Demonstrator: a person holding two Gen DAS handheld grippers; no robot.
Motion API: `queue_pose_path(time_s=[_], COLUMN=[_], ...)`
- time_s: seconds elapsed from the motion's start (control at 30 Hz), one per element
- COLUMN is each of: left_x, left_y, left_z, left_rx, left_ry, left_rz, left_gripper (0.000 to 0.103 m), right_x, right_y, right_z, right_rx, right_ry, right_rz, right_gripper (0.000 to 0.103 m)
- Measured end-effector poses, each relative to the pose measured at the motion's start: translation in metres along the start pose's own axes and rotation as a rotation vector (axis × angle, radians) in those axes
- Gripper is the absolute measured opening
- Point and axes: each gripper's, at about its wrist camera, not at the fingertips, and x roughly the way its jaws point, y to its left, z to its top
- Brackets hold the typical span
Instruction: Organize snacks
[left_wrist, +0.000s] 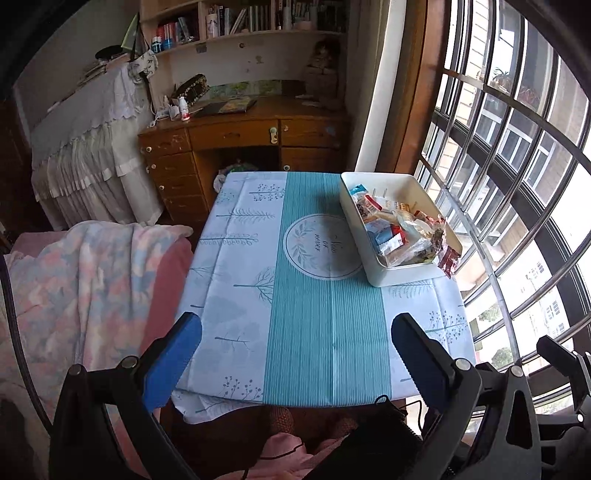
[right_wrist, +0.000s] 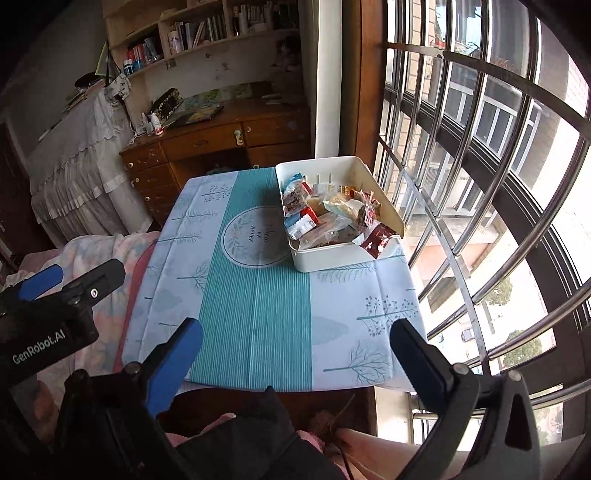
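A white rectangular box (left_wrist: 391, 275) stands at the far right of a small table and holds a heap of wrapped snacks (left_wrist: 397, 230). A dark red packet (left_wrist: 448, 260) hangs over its near right corner. The box (right_wrist: 332, 258) and the snacks (right_wrist: 325, 218) also show in the right wrist view. My left gripper (left_wrist: 295, 328) is open and empty, held above the table's near edge. My right gripper (right_wrist: 295, 336) is open and empty, also above the near edge. Both are well short of the box. The left gripper's body (right_wrist: 55, 295) shows at the left of the right wrist view.
The table wears a blue and white tablecloth (left_wrist: 314, 332) with a teal stripe. A barred window (left_wrist: 517, 166) runs close along the right. A bed with a pastel blanket (left_wrist: 81, 280) is at the left. A wooden desk (left_wrist: 240, 140) stands beyond the table.
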Motion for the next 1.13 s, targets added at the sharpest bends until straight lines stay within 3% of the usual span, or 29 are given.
queue_pose_path(time_s=[0.1,0.53,1.13], left_x=[0.007,0.013,0.03], left_y=[-0.006,-0.026,-0.025], left_z=[-0.004,0.001,0.012], left_rx=[-0.005,-0.001,-0.004], left_ry=[0.029,0.003,0.015], left_rz=[0.001,0.031,0.054], left_gripper=[0.102,0.102,0.102], right_x=[0.001,0.003,0.024], right_y=[-0.002,-0.018,-0.021], right_z=[-0.008,-0.002,0.011], right_rx=[-0.021,-0.042,-0.041], right_ry=[0.001,-0.031,-0.007], right_rz=[0.01,0.044,0.082], right_gripper=[0.103,0.103,0.103])
